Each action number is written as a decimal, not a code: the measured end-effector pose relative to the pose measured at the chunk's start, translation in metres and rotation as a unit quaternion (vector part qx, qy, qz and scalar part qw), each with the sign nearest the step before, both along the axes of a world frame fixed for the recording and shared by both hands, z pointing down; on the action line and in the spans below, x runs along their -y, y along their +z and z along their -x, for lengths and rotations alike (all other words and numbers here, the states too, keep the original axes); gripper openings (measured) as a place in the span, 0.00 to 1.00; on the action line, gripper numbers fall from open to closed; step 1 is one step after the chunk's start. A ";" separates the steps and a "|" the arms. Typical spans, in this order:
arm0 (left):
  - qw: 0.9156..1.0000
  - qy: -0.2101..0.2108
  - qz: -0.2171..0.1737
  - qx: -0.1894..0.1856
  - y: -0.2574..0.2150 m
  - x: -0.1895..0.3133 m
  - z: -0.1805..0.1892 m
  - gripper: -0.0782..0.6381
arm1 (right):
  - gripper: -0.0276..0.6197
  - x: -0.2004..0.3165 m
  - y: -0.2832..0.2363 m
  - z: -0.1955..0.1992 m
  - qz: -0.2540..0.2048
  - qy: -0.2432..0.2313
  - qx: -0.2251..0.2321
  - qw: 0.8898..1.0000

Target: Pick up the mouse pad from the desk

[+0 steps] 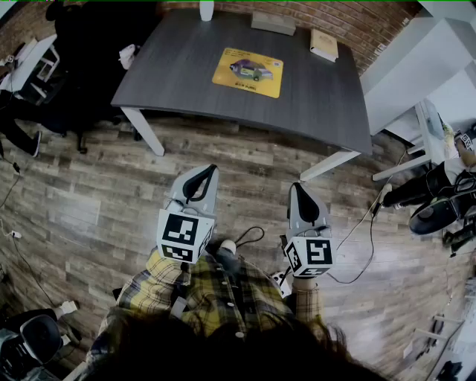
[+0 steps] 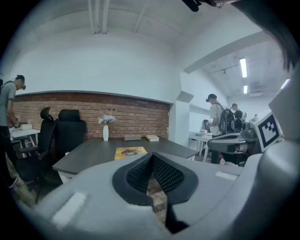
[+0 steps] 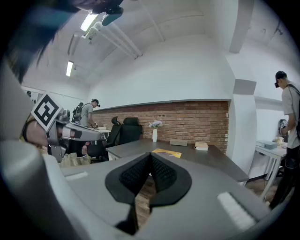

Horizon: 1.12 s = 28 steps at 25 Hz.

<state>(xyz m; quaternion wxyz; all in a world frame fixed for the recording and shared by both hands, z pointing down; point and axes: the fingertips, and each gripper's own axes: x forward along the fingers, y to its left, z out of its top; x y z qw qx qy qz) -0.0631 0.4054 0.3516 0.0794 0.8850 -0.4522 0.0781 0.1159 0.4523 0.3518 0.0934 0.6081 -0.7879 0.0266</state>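
Observation:
A yellow mouse pad [image 1: 248,71] with a car picture lies flat on the dark grey desk [image 1: 186,74], toward its far middle. It also shows as a thin yellow strip in the left gripper view [image 2: 130,152] and in the right gripper view [image 3: 167,153]. My left gripper [image 1: 213,170] and right gripper [image 1: 297,186] are held over the wooden floor, well short of the desk's near edge. Both are shut with nothing between the jaws.
On the desk stand a white vase [image 1: 207,10], a grey box [image 1: 273,23] and a tan book [image 1: 324,45]. Black office chairs [image 1: 74,59] sit left of the desk, white tables [image 1: 431,82] to the right. Cables [image 1: 357,245] trail across the floor. People stand in the background [image 2: 216,117].

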 end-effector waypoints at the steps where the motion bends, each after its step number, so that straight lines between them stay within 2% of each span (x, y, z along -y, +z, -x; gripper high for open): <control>1: 1.000 -0.004 -0.002 0.000 0.001 0.001 -0.001 0.11 | 0.05 0.000 -0.001 -0.003 -0.003 0.002 0.007 1.000; 5: 1.000 -0.020 0.001 0.005 0.007 0.000 -0.006 0.11 | 0.05 -0.002 0.000 -0.015 -0.002 -0.005 0.032 0.999; 8: 1.000 -0.024 0.011 0.002 0.013 -0.002 -0.012 0.22 | 0.06 -0.003 0.003 -0.023 0.005 -0.013 0.044 0.999; 9: 1.000 -0.026 0.013 0.001 0.014 -0.002 -0.014 0.22 | 0.07 -0.003 0.005 -0.024 0.008 -0.016 0.048 0.999; 14: 0.999 -0.036 0.019 0.002 0.017 0.002 -0.013 0.36 | 0.26 0.003 0.015 -0.024 0.031 -0.035 0.072 0.996; 19: 0.999 -0.048 0.019 0.001 0.020 0.016 -0.008 0.46 | 0.40 0.019 0.023 -0.024 0.041 -0.045 0.086 0.994; 28: 0.999 -0.041 0.020 -0.006 0.025 0.086 -0.002 0.50 | 0.45 0.085 0.026 -0.019 0.041 -0.038 0.091 0.994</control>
